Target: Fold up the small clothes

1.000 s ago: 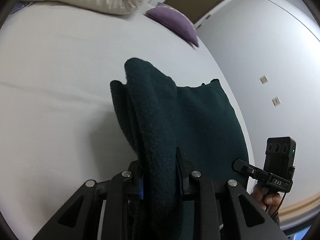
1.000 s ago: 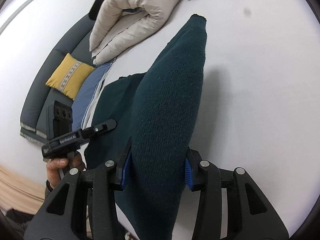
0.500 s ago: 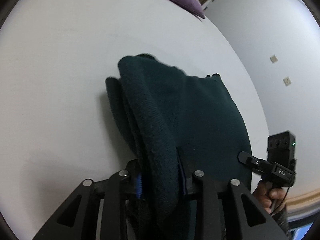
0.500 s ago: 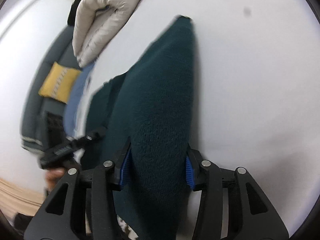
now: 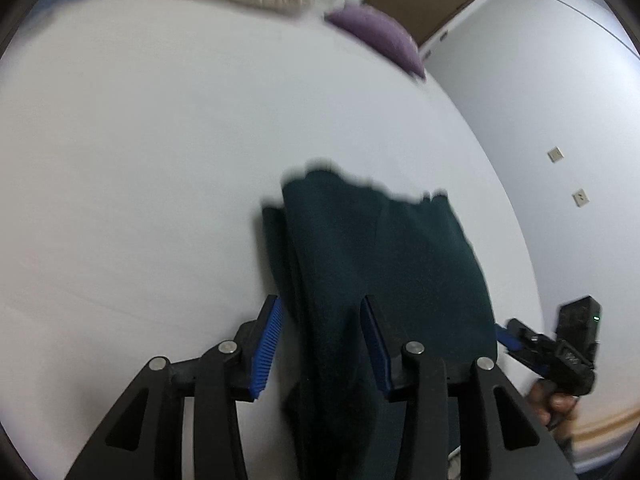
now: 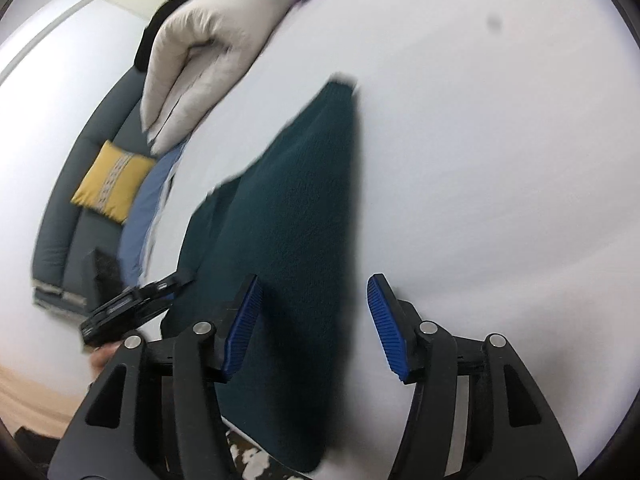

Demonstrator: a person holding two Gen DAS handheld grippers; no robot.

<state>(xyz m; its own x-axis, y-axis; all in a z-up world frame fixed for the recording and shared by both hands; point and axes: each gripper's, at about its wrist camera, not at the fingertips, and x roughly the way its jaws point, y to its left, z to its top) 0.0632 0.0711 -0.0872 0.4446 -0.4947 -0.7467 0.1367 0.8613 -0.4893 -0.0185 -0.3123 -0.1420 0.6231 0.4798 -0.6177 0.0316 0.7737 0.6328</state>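
Observation:
A dark green knitted garment (image 5: 400, 260) lies folded lengthways on the white bed (image 5: 140, 180). My left gripper (image 5: 320, 304) straddles its near left fold. The jaws are opening, and the blue pads (image 5: 266, 344) stand off the cloth. In the right wrist view the same garment (image 6: 288, 220) runs away from me between the pads of my right gripper (image 6: 315, 280). Those jaws are opening too, with a clear gap to the right pad (image 6: 386, 320). Each view catches the other gripper at the garment's side: the right gripper (image 5: 516, 336) and the left gripper (image 6: 160, 288).
A cream duvet (image 6: 200, 52) and a purple pillow (image 5: 376, 36) lie at the far end of the bed. Left of the bed are a grey sofa (image 6: 76, 208) with a yellow cushion (image 6: 112, 180) and a blue cloth (image 6: 148, 208). A wall (image 5: 560, 100) runs along the right.
Both grippers have opened and let go of the raised folds they were pinching. The garment has dropped and lies flatter on the bed. Both hands moved lower and nearer the bed.

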